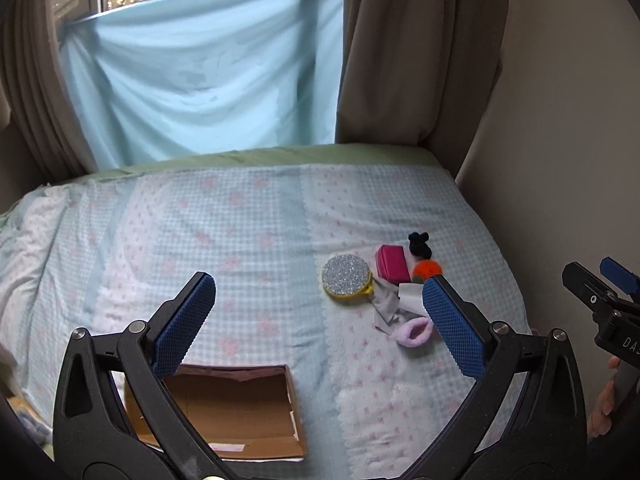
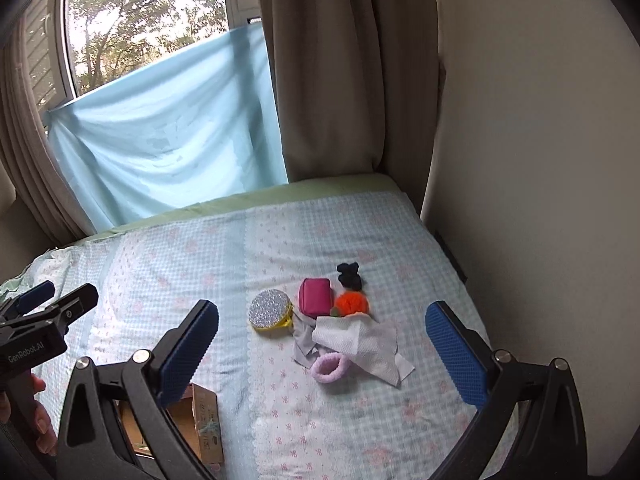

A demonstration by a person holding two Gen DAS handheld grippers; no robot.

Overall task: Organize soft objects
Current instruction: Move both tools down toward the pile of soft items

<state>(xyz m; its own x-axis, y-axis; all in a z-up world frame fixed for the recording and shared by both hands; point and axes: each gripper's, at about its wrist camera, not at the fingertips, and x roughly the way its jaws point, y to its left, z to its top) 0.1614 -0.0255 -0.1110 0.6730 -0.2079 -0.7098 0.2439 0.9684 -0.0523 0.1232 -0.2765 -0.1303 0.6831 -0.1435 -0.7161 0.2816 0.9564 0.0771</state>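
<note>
Both the left gripper [image 1: 316, 320] and right gripper [image 2: 322, 344] hover wide and empty. Soft toys [image 2: 316, 312] cluster mid-frame; box [image 1: 240, 412] lower left. Picking seems not yet begun; next, reach one item.

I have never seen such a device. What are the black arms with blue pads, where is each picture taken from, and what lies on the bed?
There is no robot. A person holds one hand tool in each hand; each has two jaws with blue pads and a wide-angle camera looking forward between them. One picture comes from the left gripper, the other from the right gripper. Both stand open and hold nothing.

On the checked bedspread lies a small cluster: a glittery round case, a pink pouch, a black scrunchie, an orange pompom, a white tissue over grey cloth, and a lilac scrunchie. An open cardboard box sits nearer the person, to the left.
</note>
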